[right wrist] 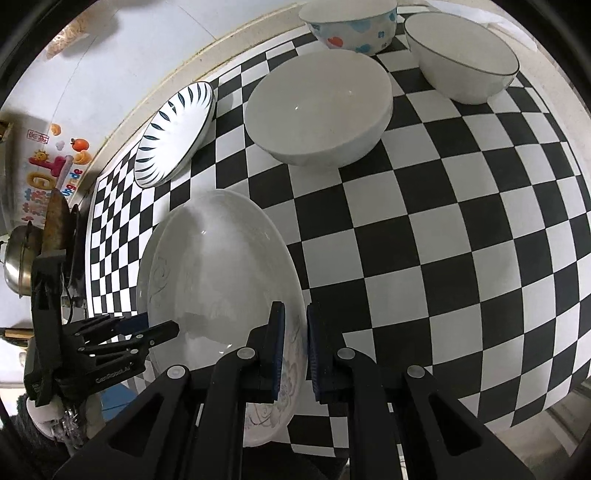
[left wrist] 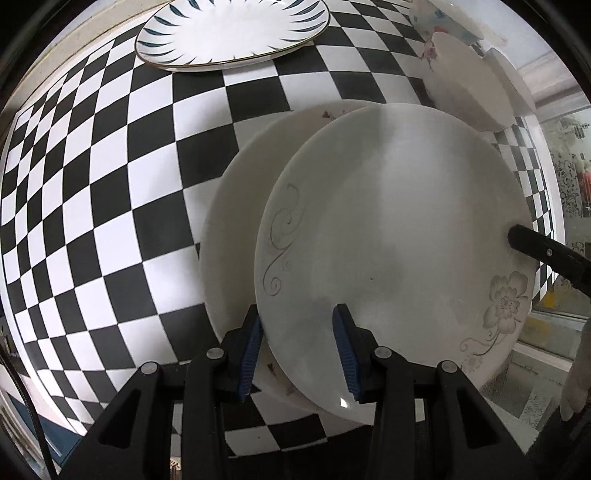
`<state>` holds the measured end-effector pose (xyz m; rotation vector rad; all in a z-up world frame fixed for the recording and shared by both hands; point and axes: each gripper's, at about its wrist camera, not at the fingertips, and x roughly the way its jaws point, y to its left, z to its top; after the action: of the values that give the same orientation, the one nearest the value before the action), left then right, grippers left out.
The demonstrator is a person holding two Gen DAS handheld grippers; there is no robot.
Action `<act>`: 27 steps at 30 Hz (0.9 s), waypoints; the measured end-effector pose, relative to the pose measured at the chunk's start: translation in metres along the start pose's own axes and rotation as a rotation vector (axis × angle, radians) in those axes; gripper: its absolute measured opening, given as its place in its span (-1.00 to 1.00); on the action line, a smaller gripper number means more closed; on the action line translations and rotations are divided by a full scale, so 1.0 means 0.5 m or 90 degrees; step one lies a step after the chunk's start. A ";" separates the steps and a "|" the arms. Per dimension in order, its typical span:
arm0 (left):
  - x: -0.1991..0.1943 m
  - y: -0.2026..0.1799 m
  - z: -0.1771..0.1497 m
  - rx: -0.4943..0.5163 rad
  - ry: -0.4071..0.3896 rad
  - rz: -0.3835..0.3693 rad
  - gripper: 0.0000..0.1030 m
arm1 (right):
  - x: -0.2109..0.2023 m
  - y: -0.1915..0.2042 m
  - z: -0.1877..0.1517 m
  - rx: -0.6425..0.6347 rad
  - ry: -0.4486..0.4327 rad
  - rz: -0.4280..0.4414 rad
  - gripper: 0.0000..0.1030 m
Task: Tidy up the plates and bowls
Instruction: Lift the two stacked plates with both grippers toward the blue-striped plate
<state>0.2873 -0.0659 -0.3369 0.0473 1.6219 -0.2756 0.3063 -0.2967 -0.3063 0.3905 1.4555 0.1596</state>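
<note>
Flowered plate (left wrist: 391, 236) over second white plate (left wrist: 236, 236), offset right.
Left gripper (left wrist: 297, 354) and right gripper (right wrist: 295, 347) each pinch opposite rims, jaws narrow.

The upper plate (left wrist: 391, 240) is held above a lower plate (left wrist: 229, 229), shifted to its right, over the tabletop (left wrist: 92, 206); its near rim is taken by the left gripper (left wrist: 297, 354) and its right rim by the right gripper (right wrist: 295, 347); a third plate (left wrist: 232, 29) lies behind them; three bowls are grouped behind at the right, the nearest bowl (right wrist: 317, 107) before the two others.
</note>
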 end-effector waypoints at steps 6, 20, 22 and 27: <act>-0.015 -0.005 -0.020 -0.004 0.008 0.005 -0.30 | 0.009 0.003 0.006 0.002 0.016 0.006 -0.72; -0.064 0.007 -0.022 -0.027 0.001 0.016 -0.30 | 0.027 0.017 0.017 -0.016 0.053 0.008 -0.69; -0.066 0.007 -0.016 -0.028 0.000 0.024 -0.30 | 0.033 0.016 0.019 -0.017 0.061 0.014 -0.69; -0.066 0.017 -0.017 -0.031 -0.003 0.037 -0.30 | 0.048 0.023 0.018 -0.025 0.074 0.020 -0.69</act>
<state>0.2833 -0.0516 -0.3053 0.0565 1.6195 -0.1920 0.3194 -0.2796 -0.3241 0.3772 1.5593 0.2395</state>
